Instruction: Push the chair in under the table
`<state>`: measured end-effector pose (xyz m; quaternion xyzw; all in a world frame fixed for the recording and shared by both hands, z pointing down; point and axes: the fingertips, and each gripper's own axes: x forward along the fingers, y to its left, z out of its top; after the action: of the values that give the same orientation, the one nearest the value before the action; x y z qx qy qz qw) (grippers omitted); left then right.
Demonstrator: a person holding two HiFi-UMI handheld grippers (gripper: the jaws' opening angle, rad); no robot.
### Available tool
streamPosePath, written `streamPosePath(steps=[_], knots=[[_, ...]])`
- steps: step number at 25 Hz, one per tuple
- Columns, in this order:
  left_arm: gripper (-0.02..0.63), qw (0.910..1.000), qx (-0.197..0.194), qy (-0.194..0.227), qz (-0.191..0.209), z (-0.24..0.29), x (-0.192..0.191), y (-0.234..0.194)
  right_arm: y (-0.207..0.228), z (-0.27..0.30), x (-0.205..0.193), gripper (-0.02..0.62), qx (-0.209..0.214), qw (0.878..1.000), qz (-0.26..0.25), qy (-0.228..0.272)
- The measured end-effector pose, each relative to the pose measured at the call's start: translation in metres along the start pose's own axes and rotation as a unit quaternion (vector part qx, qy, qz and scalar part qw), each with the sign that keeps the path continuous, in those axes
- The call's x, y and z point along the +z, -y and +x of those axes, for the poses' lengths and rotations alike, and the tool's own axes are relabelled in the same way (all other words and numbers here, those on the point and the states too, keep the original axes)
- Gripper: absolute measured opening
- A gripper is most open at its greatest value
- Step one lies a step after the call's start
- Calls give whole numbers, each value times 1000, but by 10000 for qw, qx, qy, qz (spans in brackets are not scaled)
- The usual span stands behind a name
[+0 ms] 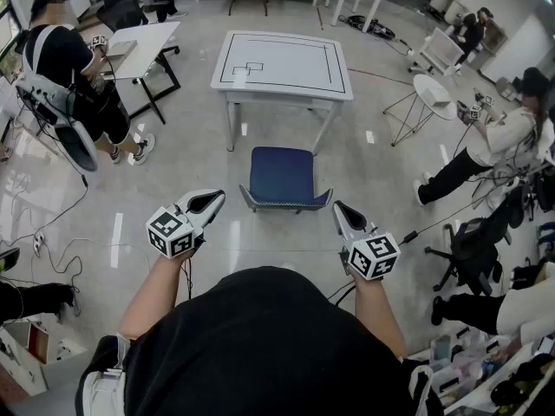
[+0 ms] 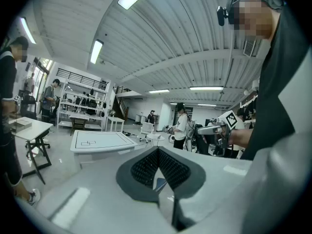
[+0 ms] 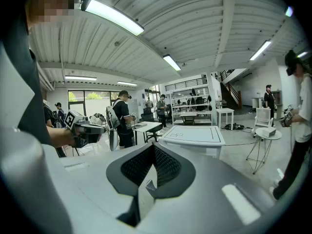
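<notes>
Nearest, the left gripper (image 1: 208, 201) at lower centre-left has its fingers pressed together, empty. At mid-frame the blue chair (image 1: 281, 174) stands pulled out just below the white worktop (image 1: 282, 62). Lower right of it, the right gripper (image 1: 344, 215) is likewise closed and empty.

Open lab hall, white work tables (image 1: 286, 48), metal shelving (image 3: 192, 100), floor cables (image 1: 371, 26), several rig-wearing people (image 1: 61, 55)

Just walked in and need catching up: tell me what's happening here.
A person holds a gripper in each hand. The left gripper and right gripper are both shut and empty, held short of the blue chair. The chair stands in front of the white table, not yet pushed under it.
</notes>
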<state>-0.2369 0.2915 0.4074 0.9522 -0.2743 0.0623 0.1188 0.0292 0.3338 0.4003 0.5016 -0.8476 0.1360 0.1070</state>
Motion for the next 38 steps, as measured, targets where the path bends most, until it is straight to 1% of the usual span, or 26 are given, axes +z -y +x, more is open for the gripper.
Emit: streamPosePath(steps=[8,15,19,24,30,38], knots=[[0,10000,-82,52,-21,-11,-1,-8,-17,8,2,31,65,9996,266,70],[2,9999,-142,69,-16,-24,-3,-8,-32,10,3,31,48,9996,272,82],[2,9999,-121,60,-89,-25,-7,-10,-34,8,2,31,16,9997,232,96],[0,9998,-159,27,-114,-18,-7,-11,-23,6,-1,31,-73,9994,337,83],[0,9997,-226,-111,-74,1,-6,-8,-4,8,-8,31,-96,9989,460,45],[2,9998,-78,-176,-46,35,5,-16,38,24,-1,31,56,9986,515,129]])
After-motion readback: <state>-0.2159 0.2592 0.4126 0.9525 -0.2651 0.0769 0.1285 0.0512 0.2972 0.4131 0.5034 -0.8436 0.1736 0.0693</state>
